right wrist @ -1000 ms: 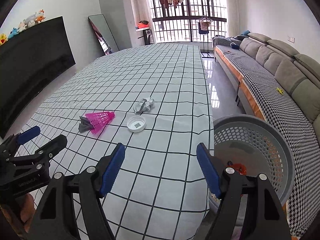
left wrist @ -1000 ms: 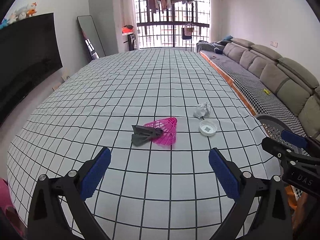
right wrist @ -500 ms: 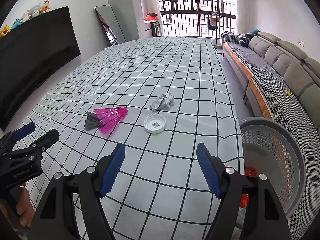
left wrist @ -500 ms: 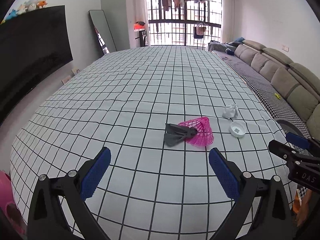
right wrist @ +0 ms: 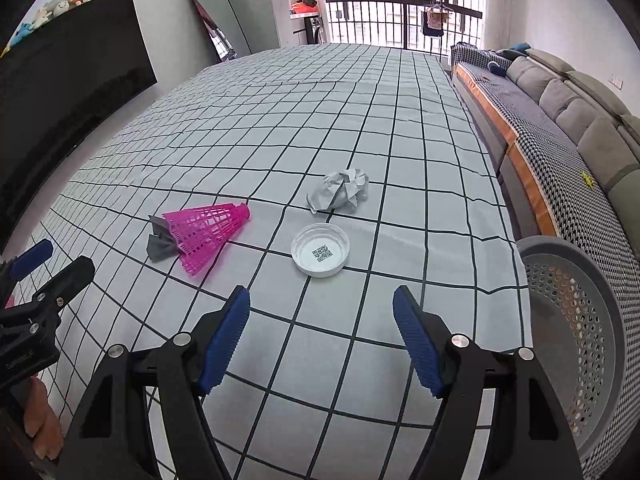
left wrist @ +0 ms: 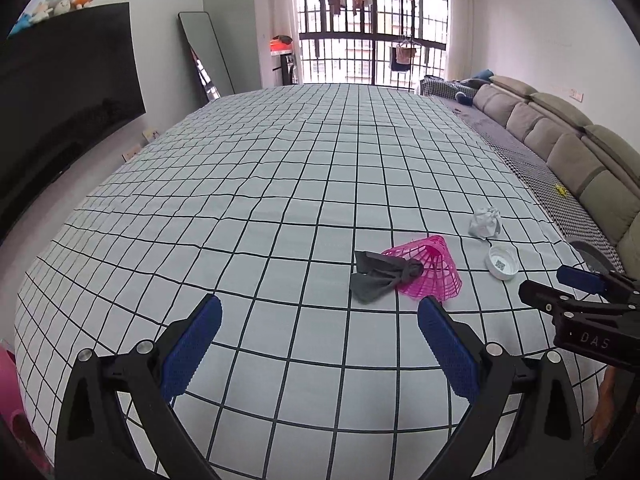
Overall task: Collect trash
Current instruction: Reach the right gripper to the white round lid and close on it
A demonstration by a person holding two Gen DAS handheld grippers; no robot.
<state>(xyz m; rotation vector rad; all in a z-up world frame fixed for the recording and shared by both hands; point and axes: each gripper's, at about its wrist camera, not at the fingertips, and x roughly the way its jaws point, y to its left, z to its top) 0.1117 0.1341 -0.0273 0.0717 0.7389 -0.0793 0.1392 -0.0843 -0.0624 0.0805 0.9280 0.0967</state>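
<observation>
"DAS" on right gripper (left wrist: 592,304), QR code in white lid (right wrist: 320,255)

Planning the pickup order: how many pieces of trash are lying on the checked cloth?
3, or 4 if the grey scrap counts separately: crumpled paper farthest, white lid nearest, pink mesh cone to their left with the grey scrap at its wide end.

Grey sofa (left wrist: 568,140), barred window (left wrist: 372,36), leaning mirror (left wrist: 206,56)

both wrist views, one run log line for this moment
left gripper: open, empty | right gripper: open, facing white lid | pink shuttlecock, crumpled paper: on tablecloth
</observation>
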